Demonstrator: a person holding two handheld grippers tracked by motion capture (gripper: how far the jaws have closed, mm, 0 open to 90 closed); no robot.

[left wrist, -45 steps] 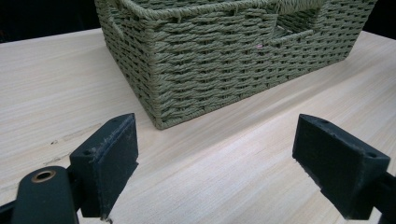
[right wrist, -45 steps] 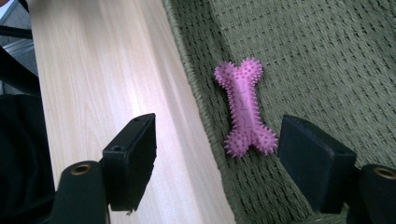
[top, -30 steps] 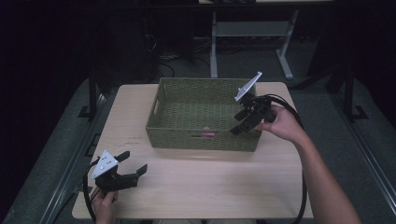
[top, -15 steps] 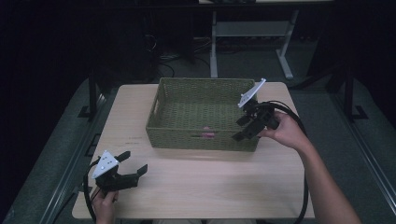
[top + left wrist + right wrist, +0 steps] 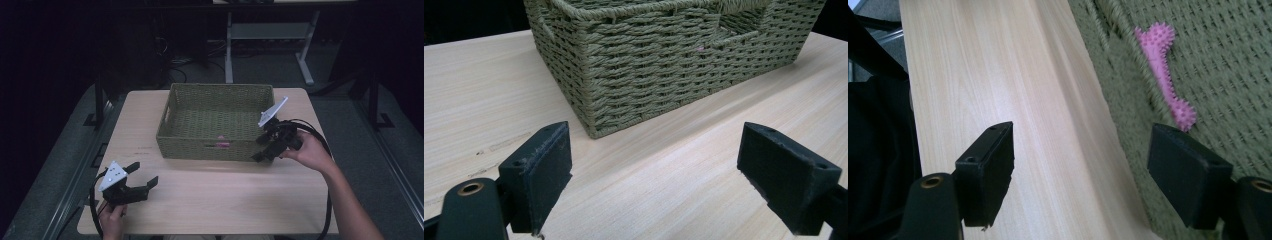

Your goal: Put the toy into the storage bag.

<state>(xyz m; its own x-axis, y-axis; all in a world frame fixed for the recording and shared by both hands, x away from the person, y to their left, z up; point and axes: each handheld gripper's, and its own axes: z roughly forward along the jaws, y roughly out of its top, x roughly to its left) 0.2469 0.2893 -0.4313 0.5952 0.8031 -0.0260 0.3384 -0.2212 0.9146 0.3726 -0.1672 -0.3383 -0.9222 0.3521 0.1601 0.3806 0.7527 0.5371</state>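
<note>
High view: right gripper (image 5: 265, 149) at the basket (image 5: 216, 149) front corner, 3 o'clock side; left gripper (image 5: 141, 176) at 7 o'clock, jaws apart, empty. Right gripper view: 2 jaws wide apart, empty, straddling the rim; pink toy (image 5: 1165, 73) inside, at 1 o'clock, just beyond the right jaw.

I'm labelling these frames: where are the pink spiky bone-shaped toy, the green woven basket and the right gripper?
pink spiky bone-shaped toy (image 5: 1162, 75): right gripper view, its shaft.
green woven basket (image 5: 210, 148): high view, near wall.
right gripper (image 5: 265, 145): high view, between its open jaws.
</note>
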